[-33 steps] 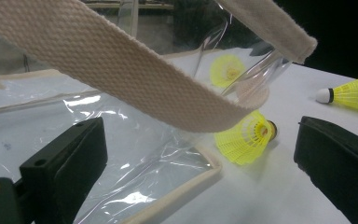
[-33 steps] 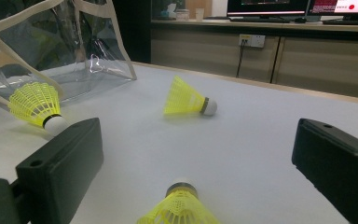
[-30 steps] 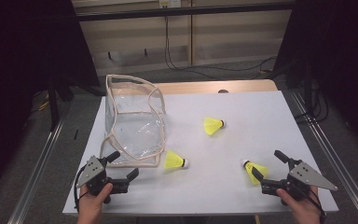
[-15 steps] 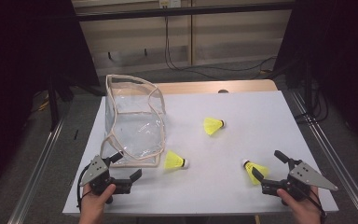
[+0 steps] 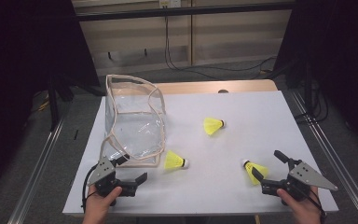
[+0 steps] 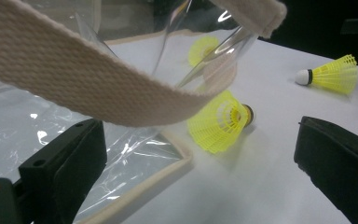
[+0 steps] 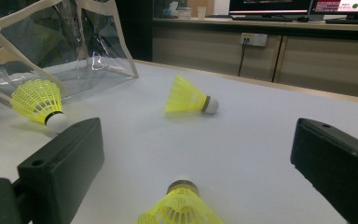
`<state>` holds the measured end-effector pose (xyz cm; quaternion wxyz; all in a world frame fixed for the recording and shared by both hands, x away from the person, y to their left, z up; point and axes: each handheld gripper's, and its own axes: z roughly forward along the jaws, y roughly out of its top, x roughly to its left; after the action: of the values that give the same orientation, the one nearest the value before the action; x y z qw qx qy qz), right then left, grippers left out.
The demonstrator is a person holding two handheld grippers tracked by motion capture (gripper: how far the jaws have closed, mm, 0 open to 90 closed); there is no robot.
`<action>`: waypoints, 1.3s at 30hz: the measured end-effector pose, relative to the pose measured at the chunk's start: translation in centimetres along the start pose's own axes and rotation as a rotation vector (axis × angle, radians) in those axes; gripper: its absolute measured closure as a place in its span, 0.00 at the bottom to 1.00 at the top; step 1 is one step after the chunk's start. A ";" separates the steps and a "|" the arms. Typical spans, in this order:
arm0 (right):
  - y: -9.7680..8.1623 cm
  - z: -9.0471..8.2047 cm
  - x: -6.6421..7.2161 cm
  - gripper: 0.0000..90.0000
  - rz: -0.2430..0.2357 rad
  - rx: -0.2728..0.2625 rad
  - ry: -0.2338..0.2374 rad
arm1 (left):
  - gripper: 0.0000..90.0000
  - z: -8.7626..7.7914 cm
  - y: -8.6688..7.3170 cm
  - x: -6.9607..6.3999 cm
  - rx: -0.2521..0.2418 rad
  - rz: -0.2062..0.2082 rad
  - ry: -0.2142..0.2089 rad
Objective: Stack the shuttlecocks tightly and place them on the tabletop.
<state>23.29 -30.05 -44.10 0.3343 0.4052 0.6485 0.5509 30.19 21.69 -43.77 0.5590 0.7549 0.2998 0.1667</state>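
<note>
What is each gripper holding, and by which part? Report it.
Nothing is held. The left gripper is open near the clear bag's strap; the right gripper is open around a yellow shuttlecock, not closed on it.

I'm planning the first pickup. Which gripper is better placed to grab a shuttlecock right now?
Right. The right gripper is open with the nearest shuttlecock lying between its jaws, cork end away from the hand. The left gripper, also open, sits at the clear bag's front edge, with its closest shuttlecock farther ahead.
</note>
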 end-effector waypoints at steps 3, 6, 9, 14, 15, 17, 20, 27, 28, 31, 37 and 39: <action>0.0 0.0 0.0 0.03 -0.001 0.001 0.002 | 0.03 0.2 -0.1 -0.2 -0.003 -0.017 -0.009; 0.0 0.0 0.0 0.03 -0.002 0.000 0.001 | 0.03 0.4 -0.1 -0.3 0.010 -0.017 -0.012; 0.0 0.1 0.0 0.03 -0.002 -0.001 0.002 | 0.03 0.6 -0.1 -0.4 0.035 -0.008 -0.012; 0.0 0.0 0.0 0.03 -0.002 -0.006 0.006 | 0.03 0.9 0.0 -0.7 0.060 0.022 -0.017; 0.0 0.0 0.0 0.03 -0.002 -0.006 0.006 | 0.03 1.0 0.0 -0.8 0.050 0.018 -0.018; 0.0 0.0 0.0 0.03 -0.003 -0.005 0.005 | 0.03 1.1 0.1 -0.9 0.058 0.021 -0.016; 0.0 0.0 0.0 0.03 -0.004 -0.005 0.005 | 0.02 1.3 0.1 -0.9 0.074 0.028 -0.020; 0.1 0.0 0.0 0.03 -0.005 -0.007 0.008 | 0.03 1.4 -0.1 -1.2 0.117 0.007 -0.031; 0.1 0.0 0.0 0.03 -0.005 -0.007 0.008 | 0.03 1.4 -0.1 -1.2 0.130 0.020 -0.031; 0.1 0.0 0.0 0.03 -0.006 -0.009 0.008 | 0.03 1.7 -0.1 -1.4 0.120 0.005 -0.039; 0.1 0.0 0.0 0.03 -0.004 -0.008 0.009 | 0.03 2.0 -0.1 -1.6 0.147 0.023 -0.058; 0.1 0.0 0.0 0.03 -0.004 -0.009 0.008 | 0.03 2.1 -0.1 -1.8 0.145 0.027 -0.059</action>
<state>23.32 -30.02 -44.04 0.3347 0.4001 0.6481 0.5548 30.07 19.00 -44.44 0.5090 0.8020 0.2844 0.1298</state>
